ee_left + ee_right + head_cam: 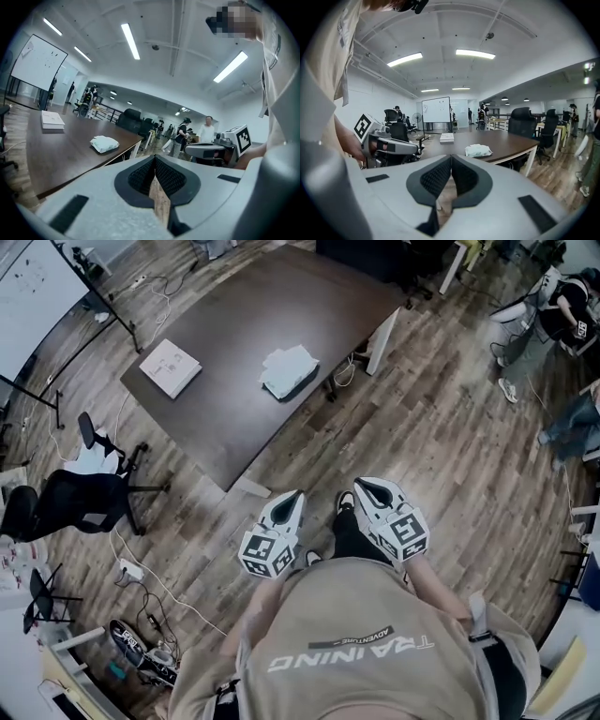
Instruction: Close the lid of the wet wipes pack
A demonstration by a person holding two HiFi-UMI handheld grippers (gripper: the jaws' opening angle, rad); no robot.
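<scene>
The wet wipes pack (289,371) is a pale, crumpled packet lying on the dark brown table (234,418), near its right edge. It also shows as the wipes pack (105,143) in the left gripper view and the wipes pack (478,150) in the right gripper view; whether its lid is up cannot be told. My left gripper (292,497) and right gripper (366,486) hang side by side over the wooden floor, close to my body and well short of the table. Both are shut with nothing between the jaws. The left gripper (154,161) and right gripper (451,161) point toward the table.
A white book (170,367) lies on the table's left part. A black office chair (66,498) and floor cables (141,582) are at the left, and a whiteboard (33,287) at the far left. People (553,306) stand at the far right. A white table leg panel (382,341) is on the right.
</scene>
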